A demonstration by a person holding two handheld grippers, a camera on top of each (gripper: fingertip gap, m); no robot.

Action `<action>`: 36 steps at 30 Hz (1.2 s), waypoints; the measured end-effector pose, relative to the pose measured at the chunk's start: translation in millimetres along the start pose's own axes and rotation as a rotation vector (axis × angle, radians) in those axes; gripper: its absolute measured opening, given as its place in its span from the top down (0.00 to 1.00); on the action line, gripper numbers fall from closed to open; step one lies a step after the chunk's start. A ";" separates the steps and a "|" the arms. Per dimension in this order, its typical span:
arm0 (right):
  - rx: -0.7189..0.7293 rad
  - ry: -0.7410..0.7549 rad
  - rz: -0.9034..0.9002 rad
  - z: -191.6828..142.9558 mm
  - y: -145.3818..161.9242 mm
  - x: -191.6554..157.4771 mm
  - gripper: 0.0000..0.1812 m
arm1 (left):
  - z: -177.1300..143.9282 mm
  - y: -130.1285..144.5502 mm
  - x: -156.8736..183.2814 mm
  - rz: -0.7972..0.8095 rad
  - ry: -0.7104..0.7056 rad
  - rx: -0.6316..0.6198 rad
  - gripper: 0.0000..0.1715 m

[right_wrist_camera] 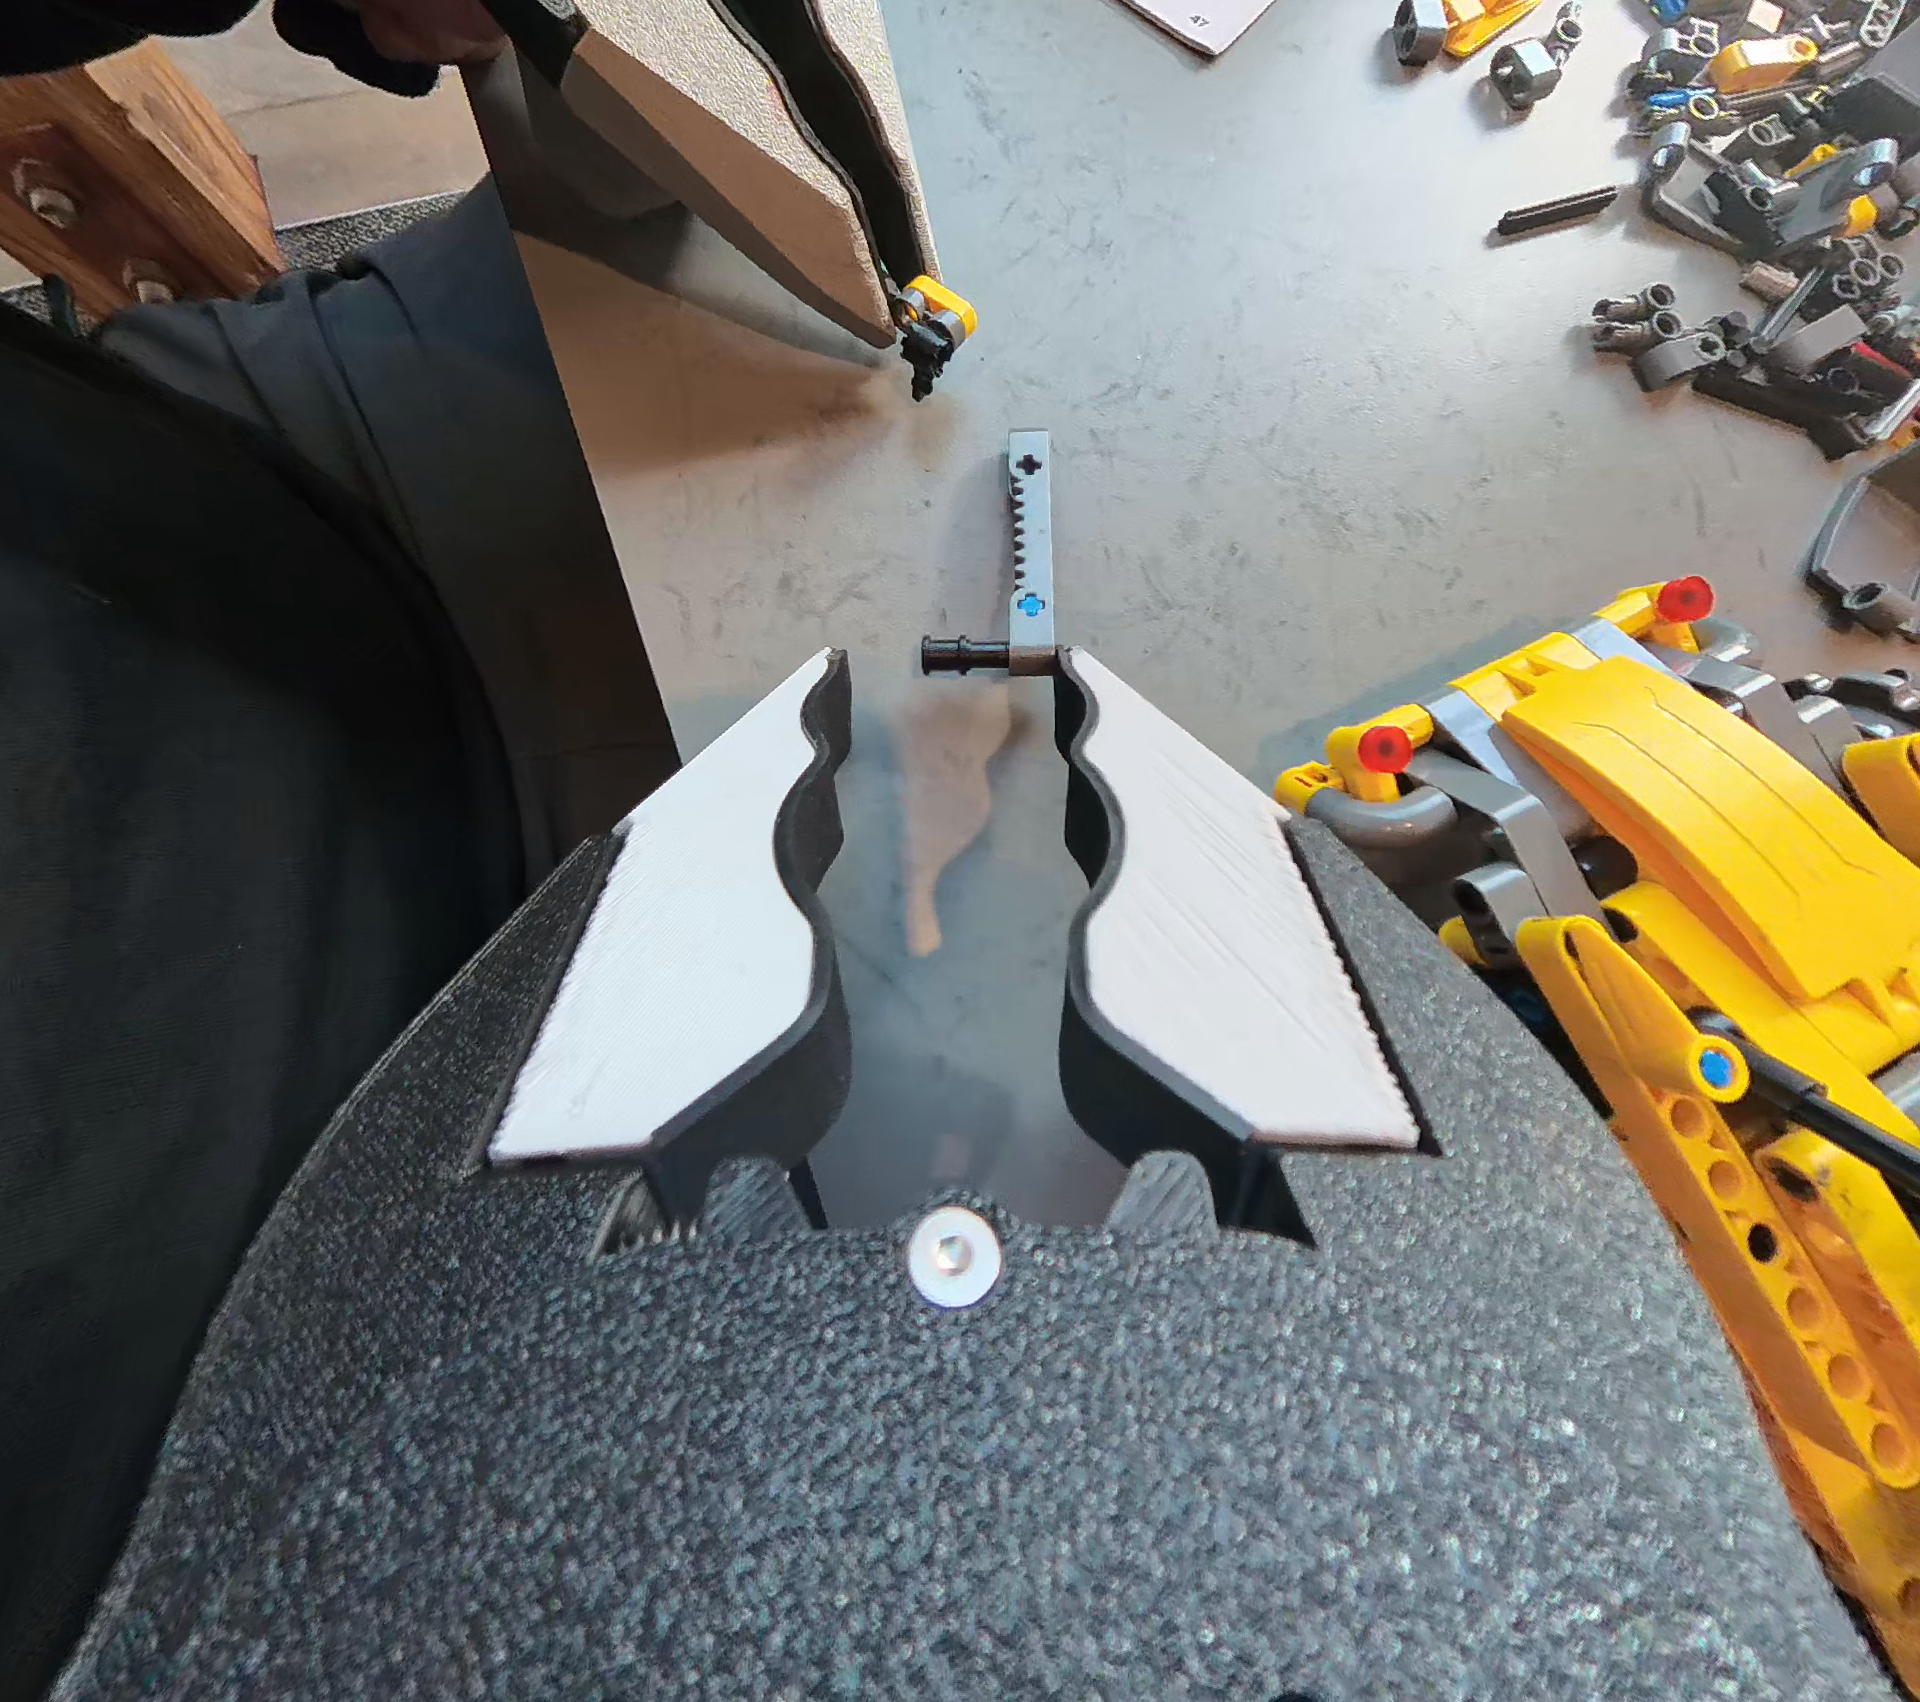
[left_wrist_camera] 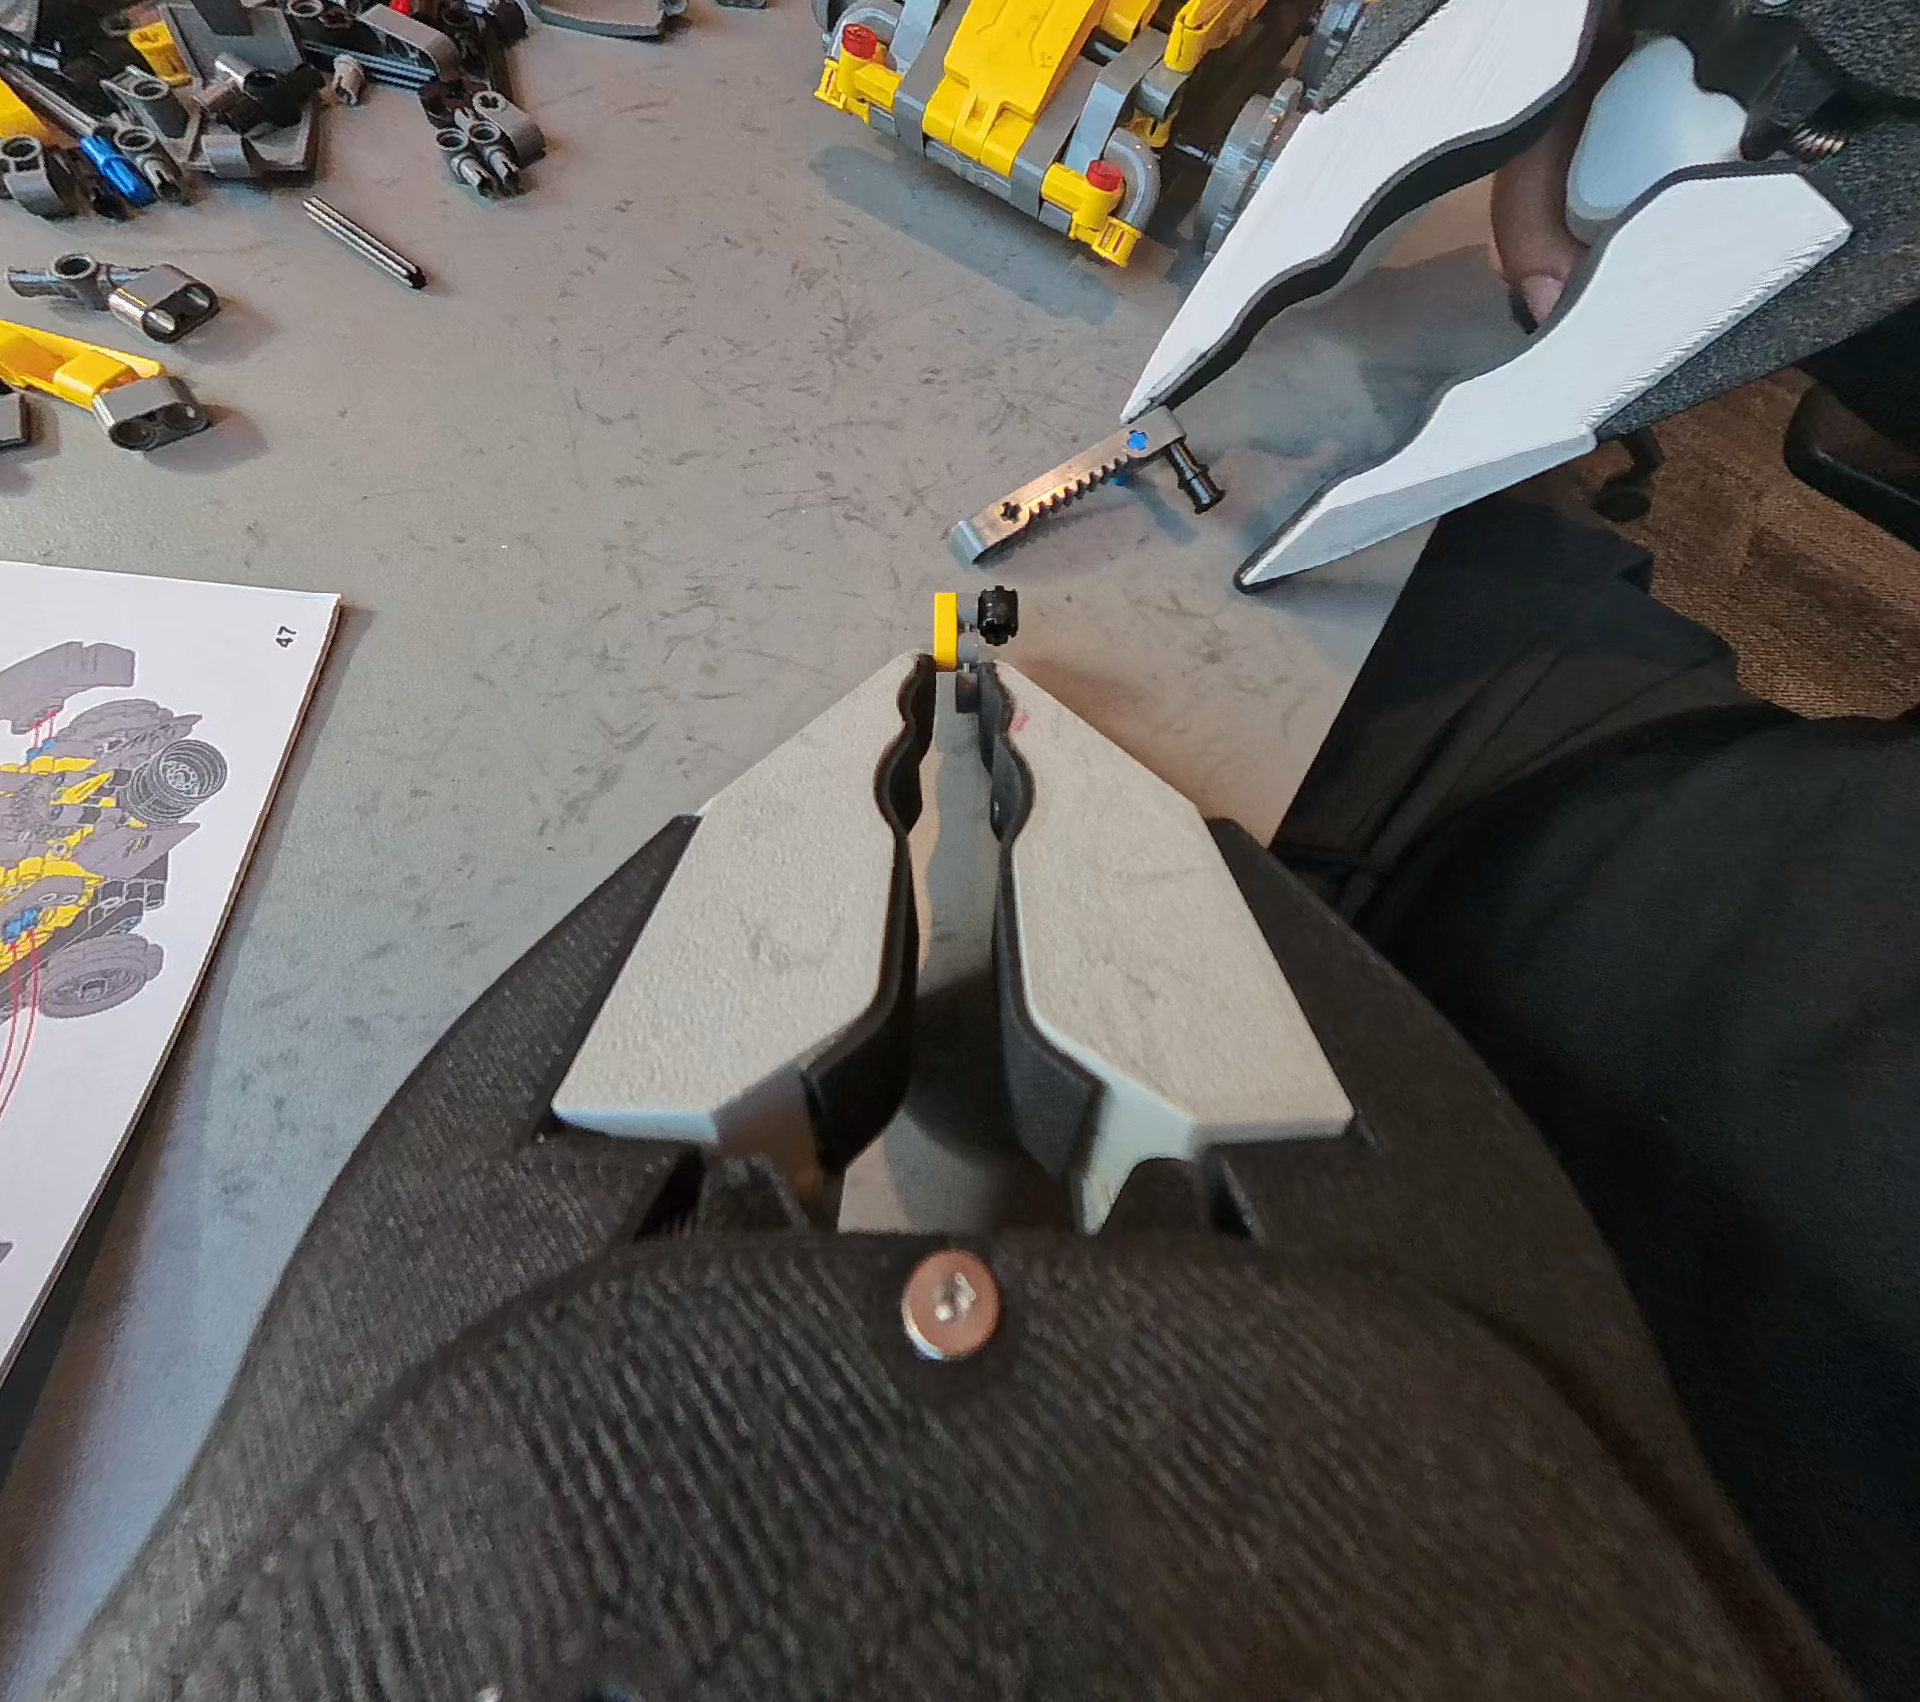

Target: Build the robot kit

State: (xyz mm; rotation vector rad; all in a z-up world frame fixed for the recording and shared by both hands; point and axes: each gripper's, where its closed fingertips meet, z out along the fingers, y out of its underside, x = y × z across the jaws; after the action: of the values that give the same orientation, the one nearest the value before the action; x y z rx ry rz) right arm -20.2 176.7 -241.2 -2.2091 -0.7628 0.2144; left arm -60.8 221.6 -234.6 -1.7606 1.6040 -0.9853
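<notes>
The left tongs (left_wrist_camera: 961, 665) pinch a small yellow-and-grey connector with a black pin (left_wrist_camera: 971, 622) at their tips, above the tabletop (left_wrist_camera: 644, 426), while the right tongs (right_wrist_camera: 951, 665), spread apart, touch a grey toothed rack piece (right_wrist_camera: 1029, 546) with one tip, near the yellow vehicle model (right_wrist_camera: 1662, 873).

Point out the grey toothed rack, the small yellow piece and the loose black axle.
Grey toothed rack (right_wrist_camera: 1031, 532): right wrist view, mid bar.
Small yellow piece (left_wrist_camera: 945, 630): left wrist view, its yellow face.
Loose black axle (left_wrist_camera: 364, 241): left wrist view, mid shaft.

Left claw (left_wrist_camera: 954, 665): grey fingers, black wavy pads. Right claw (right_wrist_camera: 951, 660): white fingers. Black textured bodies, silver screws.
</notes>
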 end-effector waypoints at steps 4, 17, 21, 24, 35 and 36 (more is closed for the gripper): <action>-0.003 -0.001 0.006 0.7 -0.4 -0.5 0.79 | 0.0 0.1 0.3 0.001 0.002 0.000 0.97; -0.010 0.012 -0.001 0.7 -1.4 1.5 0.78 | 0.4 -0.7 -0.8 -0.008 0.000 0.004 0.97; -0.006 0.024 -0.011 -2.9 -5.3 5.4 0.78 | 1.9 -8.5 2.7 -0.034 0.014 0.042 0.97; 0.008 0.041 -0.028 -6.2 -13.2 9.0 0.79 | 2.8 -15.7 4.6 -0.030 -0.005 0.083 0.97; 0.094 0.132 -0.248 -7.9 -62.2 2.8 0.87 | -15.4 -35.3 6.6 -0.031 -0.068 0.284 0.97; 0.097 0.150 -0.269 -6.3 -64.2 2.8 0.88 | -15.8 -35.3 8.4 -0.034 -0.057 0.288 0.97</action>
State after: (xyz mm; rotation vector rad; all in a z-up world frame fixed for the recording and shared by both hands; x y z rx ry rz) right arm -44.9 207.9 -190.2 -1.9816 -0.9341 -0.0473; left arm -53.1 219.1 -195.9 -1.6071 1.3268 -1.1104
